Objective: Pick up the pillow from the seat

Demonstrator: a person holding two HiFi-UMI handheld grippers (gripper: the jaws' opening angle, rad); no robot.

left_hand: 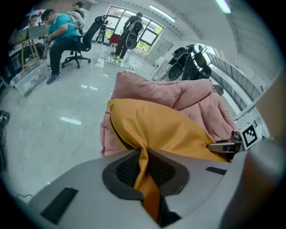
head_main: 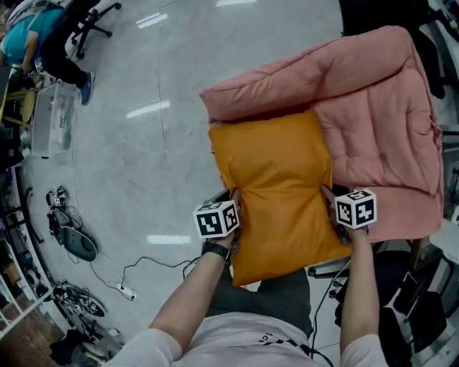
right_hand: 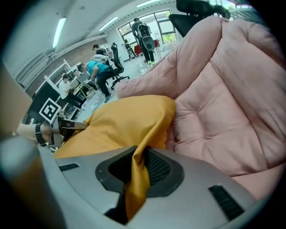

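An orange pillow [head_main: 283, 190] lies on the pink padded seat [head_main: 380, 115], its near end toward me. My left gripper [head_main: 233, 208] is shut on the pillow's left edge, and a fold of orange fabric [left_hand: 144, 170] is pinched between its jaws. My right gripper [head_main: 333, 208] is shut on the pillow's right edge, with a fold of the pillow's fabric [right_hand: 137, 174] caught between its jaws. From the left gripper view the pillow [left_hand: 161, 129] bulges up in front of the pink seat [left_hand: 178, 96]. In the right gripper view the pillow [right_hand: 125, 123] rests against the seat's cushion [right_hand: 228, 103].
Shiny grey floor [head_main: 143, 143] lies left of the seat. Cables and small devices [head_main: 79, 247] are scattered at the lower left. A seated person [head_main: 36, 36] and an office chair [head_main: 90, 21] are at the far left. Dark gear [head_main: 416, 301] stands at the lower right.
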